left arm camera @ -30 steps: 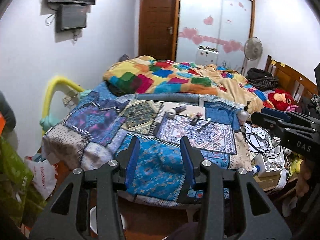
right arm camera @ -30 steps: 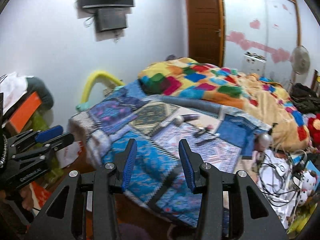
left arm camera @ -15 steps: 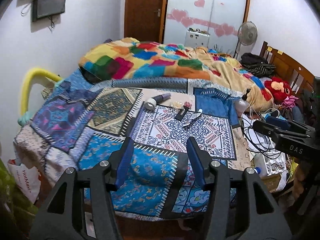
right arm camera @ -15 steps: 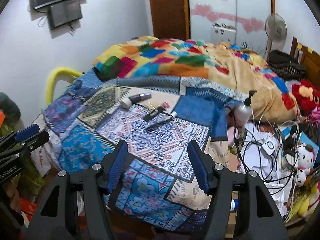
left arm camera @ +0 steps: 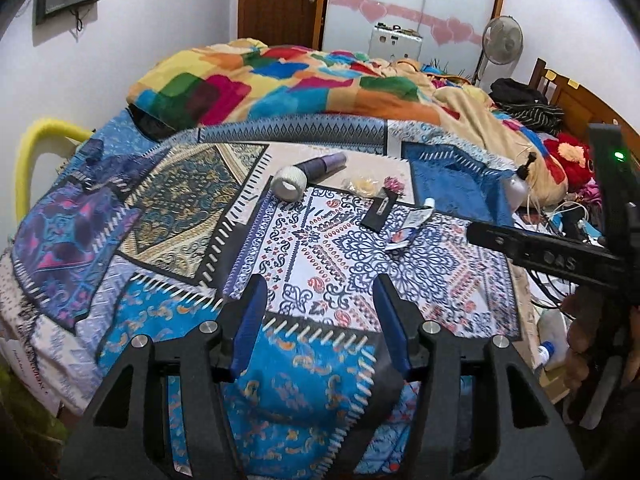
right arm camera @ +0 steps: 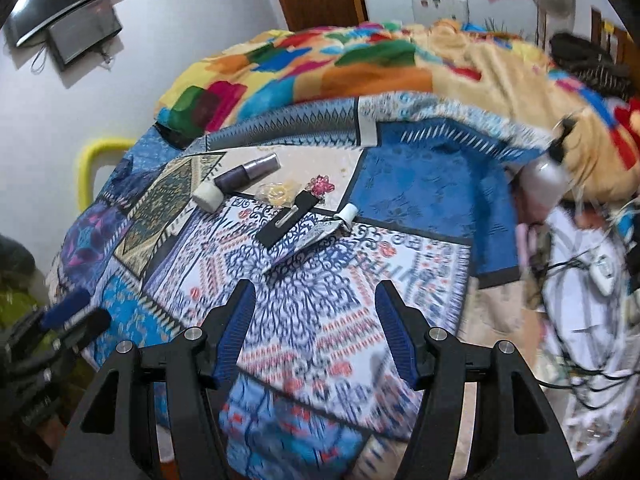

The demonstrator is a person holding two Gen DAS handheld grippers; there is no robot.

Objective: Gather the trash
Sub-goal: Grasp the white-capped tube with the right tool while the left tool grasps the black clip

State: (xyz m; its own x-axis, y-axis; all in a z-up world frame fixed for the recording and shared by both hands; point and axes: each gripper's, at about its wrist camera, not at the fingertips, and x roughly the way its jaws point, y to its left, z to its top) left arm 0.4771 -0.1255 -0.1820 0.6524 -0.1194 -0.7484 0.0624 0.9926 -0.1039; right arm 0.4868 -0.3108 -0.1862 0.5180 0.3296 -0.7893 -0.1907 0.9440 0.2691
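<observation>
Bed (left arm camera: 168, 216) with patchwork quilt, trash in middle: squeezed tube (left arm camera: 412, 224), black card (left arm camera: 380, 216), purple bottle (left arm camera: 316, 168). Left hand-held gripper (left arm camera: 316, 320), right hand-held gripper (right arm camera: 316, 320) half open, empty. Go slow, pinch tube flat.

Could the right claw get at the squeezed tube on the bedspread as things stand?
Probably yes. The right claw is open and empty, and only bare bedspread lies between it and the tube. The black card beside it sits close.

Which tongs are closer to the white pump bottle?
Right. The right tongs are just short of the pump bottle; the left tongs are farther left, over the quilt. Both just opened wider, empty.
</observation>
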